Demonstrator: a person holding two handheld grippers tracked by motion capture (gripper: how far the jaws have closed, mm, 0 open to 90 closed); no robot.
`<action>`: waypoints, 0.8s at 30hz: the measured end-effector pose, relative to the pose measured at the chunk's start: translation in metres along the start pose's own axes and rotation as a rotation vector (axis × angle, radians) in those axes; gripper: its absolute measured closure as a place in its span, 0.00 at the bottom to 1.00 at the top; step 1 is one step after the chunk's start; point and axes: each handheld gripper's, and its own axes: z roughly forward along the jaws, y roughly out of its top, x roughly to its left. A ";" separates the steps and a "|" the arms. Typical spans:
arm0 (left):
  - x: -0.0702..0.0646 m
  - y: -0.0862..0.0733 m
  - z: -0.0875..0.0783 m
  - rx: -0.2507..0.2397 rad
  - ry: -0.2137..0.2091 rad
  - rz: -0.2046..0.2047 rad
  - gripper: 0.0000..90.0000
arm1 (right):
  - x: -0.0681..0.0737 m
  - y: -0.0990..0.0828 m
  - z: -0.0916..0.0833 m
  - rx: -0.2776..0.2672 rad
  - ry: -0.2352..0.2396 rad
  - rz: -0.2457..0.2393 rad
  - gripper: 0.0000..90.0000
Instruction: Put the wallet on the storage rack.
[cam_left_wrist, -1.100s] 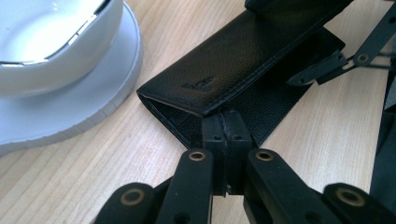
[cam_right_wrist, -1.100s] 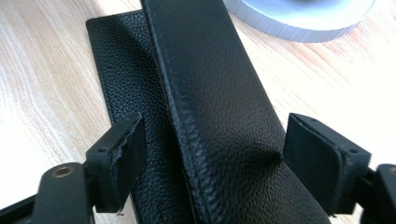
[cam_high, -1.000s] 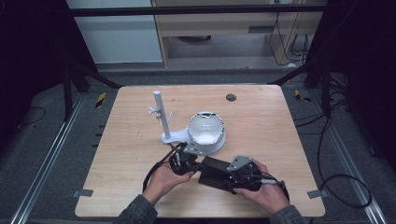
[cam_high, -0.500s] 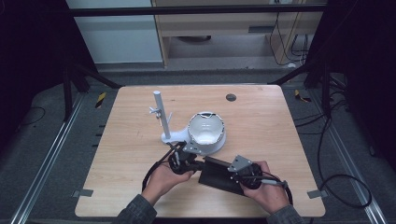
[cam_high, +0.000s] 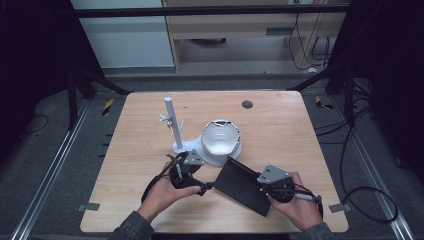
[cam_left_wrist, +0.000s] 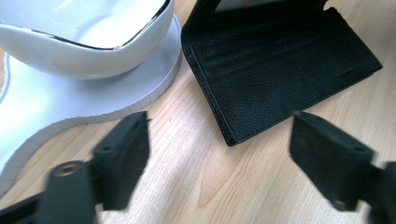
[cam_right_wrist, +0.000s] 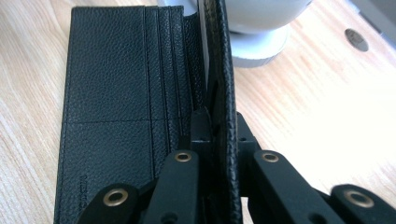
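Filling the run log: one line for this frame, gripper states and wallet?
left gripper: open, near wallet corner | right gripper: shut on wallet flap | wallet: open, flap raised | bowl stand: beside wallet

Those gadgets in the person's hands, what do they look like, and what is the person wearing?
Each hand grips a black tool: the left gripper and the right gripper. Both carry a grey three-cornered plate on top and trail a black cable. Their jaws are flat black bars joined by brass-coloured rivets. The person wears dark grey sleeves.

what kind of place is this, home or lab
Likely a lab or recording workspace, not a home: a bare wooden table inside a dark metal frame, cables across the carpeted floor, and handheld grippers working a black wallet.
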 end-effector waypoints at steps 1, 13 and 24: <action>0.002 -0.001 0.000 -0.006 0.000 0.000 0.19 | 0.000 0.000 0.000 0.000 0.000 0.000 0.94; 0.003 0.004 0.001 -0.033 -0.012 0.000 0.15 | -0.004 0.000 -0.013 -0.085 0.011 -0.009 0.94; 0.001 0.009 0.001 -0.036 -0.037 0.024 0.15 | -0.007 0.006 -0.020 -0.128 0.020 -0.006 0.94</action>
